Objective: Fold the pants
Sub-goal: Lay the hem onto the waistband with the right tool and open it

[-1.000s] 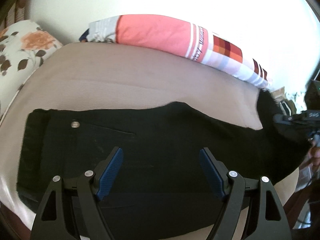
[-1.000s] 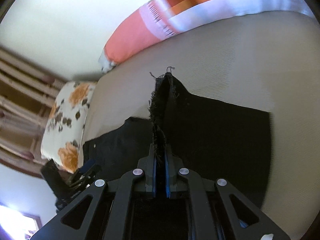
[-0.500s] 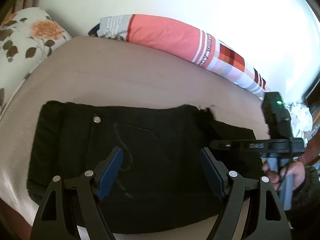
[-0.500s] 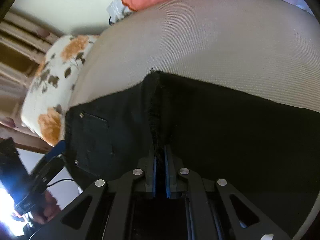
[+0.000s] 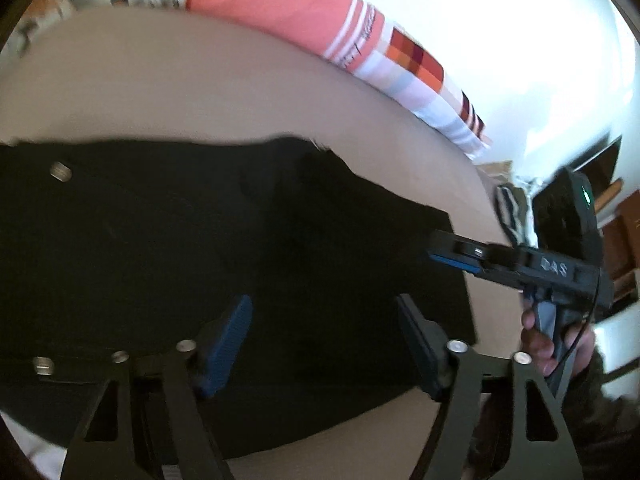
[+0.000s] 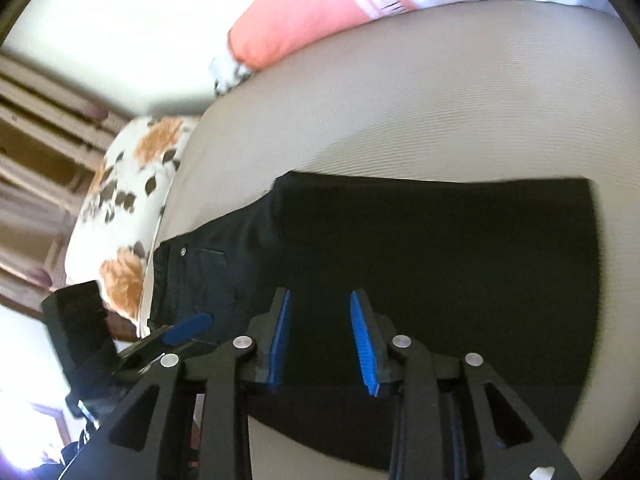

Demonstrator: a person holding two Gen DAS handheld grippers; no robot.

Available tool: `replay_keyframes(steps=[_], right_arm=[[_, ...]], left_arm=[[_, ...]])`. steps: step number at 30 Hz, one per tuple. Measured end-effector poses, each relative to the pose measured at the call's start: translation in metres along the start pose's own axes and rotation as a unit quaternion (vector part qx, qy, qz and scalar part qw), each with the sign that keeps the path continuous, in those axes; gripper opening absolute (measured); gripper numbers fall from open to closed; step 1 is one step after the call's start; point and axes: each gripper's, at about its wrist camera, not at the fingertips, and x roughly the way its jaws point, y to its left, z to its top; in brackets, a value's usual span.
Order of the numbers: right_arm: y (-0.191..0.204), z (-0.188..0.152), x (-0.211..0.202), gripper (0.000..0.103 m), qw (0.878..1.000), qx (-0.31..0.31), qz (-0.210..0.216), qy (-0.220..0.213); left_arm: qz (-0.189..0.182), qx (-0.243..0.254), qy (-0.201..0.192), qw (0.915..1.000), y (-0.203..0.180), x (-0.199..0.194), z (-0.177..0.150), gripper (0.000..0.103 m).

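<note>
Left wrist view, pants: the black pants (image 5: pixel 200 248) lie flat on the beige bed (image 5: pixel 200 92), waistband to the left, leg end doubled over them on the right.
Left wrist view, left gripper: the left gripper (image 5: pixel 324 344) hangs over the cloth, its jaws fairly wide and just narrowing, nothing pinched between them.
Left wrist view, right gripper: the right gripper (image 5: pixel 452 260) sits at the folded right edge, a hand (image 5: pixel 544 340) on its grip.
Left wrist view, background: a pink striped pillow (image 5: pixel 304 16) lies along the far side.
Right wrist view, right gripper: the right gripper (image 6: pixel 322 338) has just been opening; its blue pads stand apart with no cloth between them.
Right wrist view, pants: the pants (image 6: pixel 440 260) lie as a doubled rectangle; a floral pillow (image 6: pixel 132 204) sits beyond.
Step in hand: letting the first fold settle.
Doing it well: I would lift straight off without dragging the top layer, then check the edges align before the next fold.
</note>
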Motion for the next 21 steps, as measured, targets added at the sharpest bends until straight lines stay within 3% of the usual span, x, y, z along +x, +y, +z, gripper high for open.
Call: replay_keyframes(steps=[2, 5, 10, 21], right_arm=[[-0.011, -0.01, -0.017, 0.036, 1.0, 0.012, -0.008, -0.019], [-0.023, -0.021, -0.031, 0.037, 0.999, 0.029, -0.015, -0.035], [-0.04, -0.038, -0.039, 0.038, 0.997, 0.063, -0.003, -0.055], [-0.062, -0.041, -0.024, 0.038, 0.994, 0.085, 0.025, -0.057]], left_arm=[[-0.019, -0.02, 0.023, 0.9994, 0.002, 0.013, 0.004, 0.056], [-0.035, -0.05, 0.049, 0.9969, 0.008, 0.031, 0.011, 0.049], [-0.038, -0.085, 0.064, 0.9935, 0.017, 0.051, 0.02, 0.047], [-0.049, -0.08, 0.051, 0.9942, 0.009, 0.072, 0.036, 0.047]])
